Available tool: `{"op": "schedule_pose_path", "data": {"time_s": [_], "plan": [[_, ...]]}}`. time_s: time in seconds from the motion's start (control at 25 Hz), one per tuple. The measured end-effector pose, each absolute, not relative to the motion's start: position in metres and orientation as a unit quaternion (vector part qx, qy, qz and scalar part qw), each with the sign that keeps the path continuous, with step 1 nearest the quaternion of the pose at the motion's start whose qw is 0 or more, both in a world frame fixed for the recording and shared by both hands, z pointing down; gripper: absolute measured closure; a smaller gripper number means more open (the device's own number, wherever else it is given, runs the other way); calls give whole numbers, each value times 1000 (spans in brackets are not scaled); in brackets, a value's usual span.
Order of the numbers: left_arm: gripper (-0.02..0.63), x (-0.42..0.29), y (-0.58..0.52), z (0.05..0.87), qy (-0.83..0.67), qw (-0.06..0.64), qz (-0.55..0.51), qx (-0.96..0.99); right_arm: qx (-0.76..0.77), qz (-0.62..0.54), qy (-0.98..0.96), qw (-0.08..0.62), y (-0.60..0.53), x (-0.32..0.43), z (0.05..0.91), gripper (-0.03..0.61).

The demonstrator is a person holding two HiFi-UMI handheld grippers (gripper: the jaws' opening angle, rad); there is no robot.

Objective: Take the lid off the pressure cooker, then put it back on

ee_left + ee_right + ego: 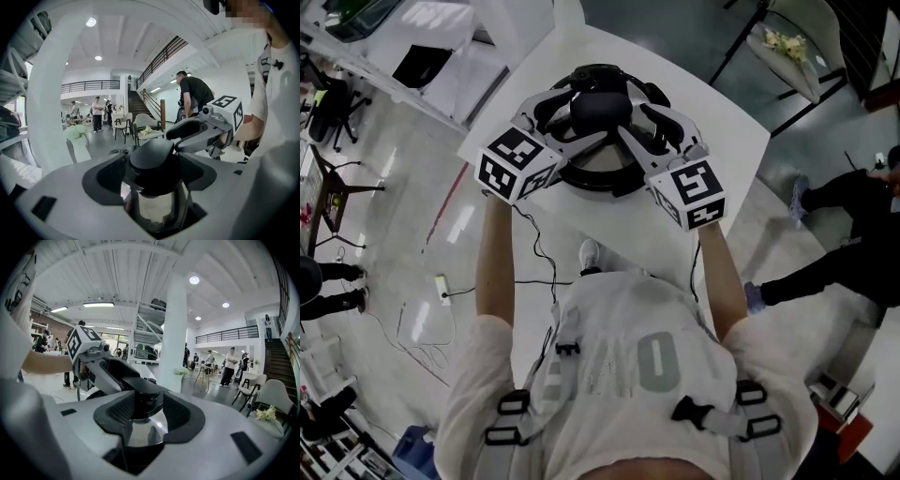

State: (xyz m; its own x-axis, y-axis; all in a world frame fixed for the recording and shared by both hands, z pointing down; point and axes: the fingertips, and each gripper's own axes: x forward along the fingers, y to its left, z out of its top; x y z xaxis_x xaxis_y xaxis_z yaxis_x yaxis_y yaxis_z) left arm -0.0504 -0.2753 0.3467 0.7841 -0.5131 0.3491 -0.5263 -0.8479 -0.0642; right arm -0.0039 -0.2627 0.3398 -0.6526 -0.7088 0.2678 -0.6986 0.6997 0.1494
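I am looking down at a white table (727, 141). The pressure cooker (586, 180) stands on it, right in front of me. Its shiny metal lid (154, 211) sits on top of the pot. The lid covers the pot, so I cannot see what is inside. A black knob (600, 105) sticks up from the middle of the lid.

My left gripper (579, 120) reaches the knob from the left side. Its jaws are spread wide. The knob is between them, but the pads (105, 176) only stand just beside it. They do not squeeze it.

My right gripper (636, 120) reaches the knob from the right side. Its jaws are about half closed. Its pads (180, 416) press on the knob from both sides. So my right gripper is holding the lid by its knob.

The two grippers face each other over the pot, and their tips are very near each other. In the left gripper view I see my right gripper just behind the knob. In the right gripper view I see my left gripper just behind it too.

A pale chair (787, 66) stands well apart from the table, on the dark floor. Some white flowers (783, 42) lie on its seat.
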Motion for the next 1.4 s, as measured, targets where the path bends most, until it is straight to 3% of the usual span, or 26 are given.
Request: {"op": "schedule_pose_path", "data": {"time_s": [0.8, 1.0, 1.4], "plan": [[314, -51, -269, 352, -279, 31, 219, 934, 432, -16, -887, 165, -270, 9, 340, 362], [366, -56, -256, 349, -297, 34, 210, 931, 446, -5, -881, 158, -281, 14, 339, 396], [365, -57, -257, 352, -321, 25, 218, 922, 433, 1, -889, 151, -283, 13, 342, 400]]}}
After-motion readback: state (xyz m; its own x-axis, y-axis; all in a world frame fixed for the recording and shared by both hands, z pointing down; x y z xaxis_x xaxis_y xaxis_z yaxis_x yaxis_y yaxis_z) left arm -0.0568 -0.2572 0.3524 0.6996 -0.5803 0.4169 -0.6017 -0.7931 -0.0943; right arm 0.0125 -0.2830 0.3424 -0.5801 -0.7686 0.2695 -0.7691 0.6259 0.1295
